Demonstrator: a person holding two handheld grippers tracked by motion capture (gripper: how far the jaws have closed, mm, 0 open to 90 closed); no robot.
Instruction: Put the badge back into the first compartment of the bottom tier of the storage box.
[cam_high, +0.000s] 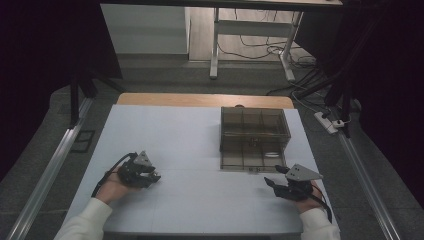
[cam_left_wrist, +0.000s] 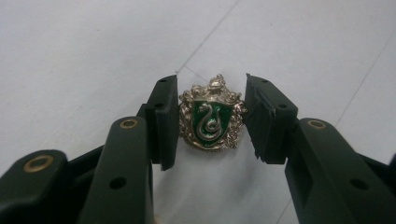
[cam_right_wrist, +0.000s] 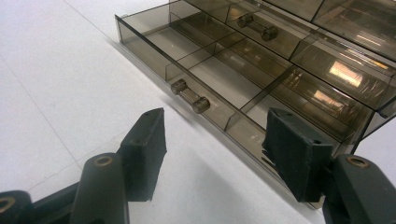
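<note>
A small crest badge (cam_left_wrist: 211, 120), silver-edged with a green shield and a silver snake, sits between the two black jaws of my left gripper (cam_left_wrist: 212, 117). Both pads touch its sides, just above the white table. In the high view my left gripper (cam_high: 150, 176) is at the table's front left. My right gripper (cam_high: 274, 184) is at the front right, just before the smoky clear drawer box (cam_high: 254, 125). The lowest drawer (cam_right_wrist: 219, 74) is pulled out, with empty compartments and a clear bar handle (cam_right_wrist: 190, 96). My right gripper (cam_right_wrist: 215, 149) stands open with nothing between its fingers.
The white tabletop (cam_high: 190, 145) stretches between the two hands. A wooden edge (cam_high: 200, 100) runs along its far side. Metal rails (cam_high: 50, 170) flank the table. Beyond it are desk legs and cables (cam_high: 260, 50) on the floor, and a power strip (cam_high: 327, 122) at right.
</note>
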